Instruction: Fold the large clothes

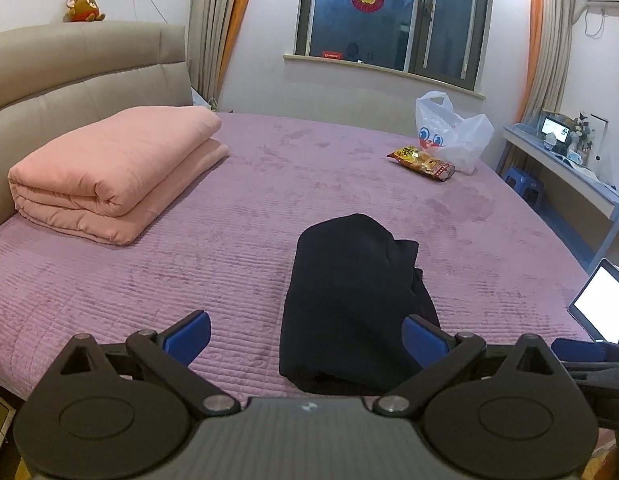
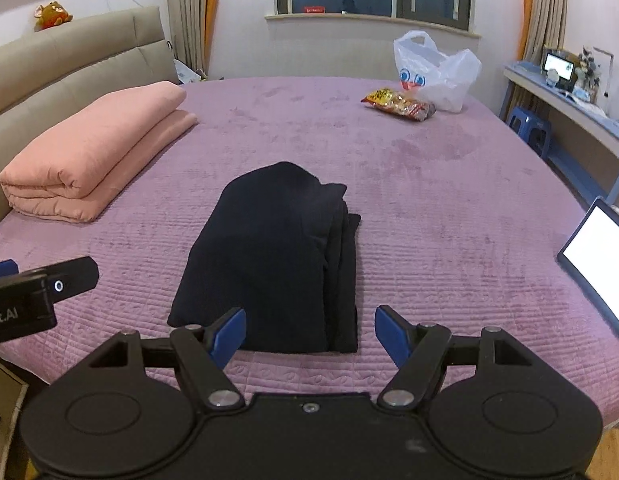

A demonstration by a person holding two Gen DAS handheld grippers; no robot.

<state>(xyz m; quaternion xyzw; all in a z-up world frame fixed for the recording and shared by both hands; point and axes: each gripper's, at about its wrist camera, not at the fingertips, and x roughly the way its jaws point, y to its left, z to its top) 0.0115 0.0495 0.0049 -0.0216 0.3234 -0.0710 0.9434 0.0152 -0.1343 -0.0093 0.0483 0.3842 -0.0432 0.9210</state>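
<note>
Two bags beyond folded garment

Dim indoor light, sharp focus, fisheye-bent edges.

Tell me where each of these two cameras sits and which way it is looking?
Left wrist view: sits on the left gripper, looking forward and down over the bed toward the window; its own open blue fingers show, and the right gripper's edge at the right.
Right wrist view: sits on the right gripper, facing the same way; its open fingers show, with the left gripper at the left.
Both share: the dark folded garment, pink quilt, plastic bag, snack packet and lit tablet.
</note>
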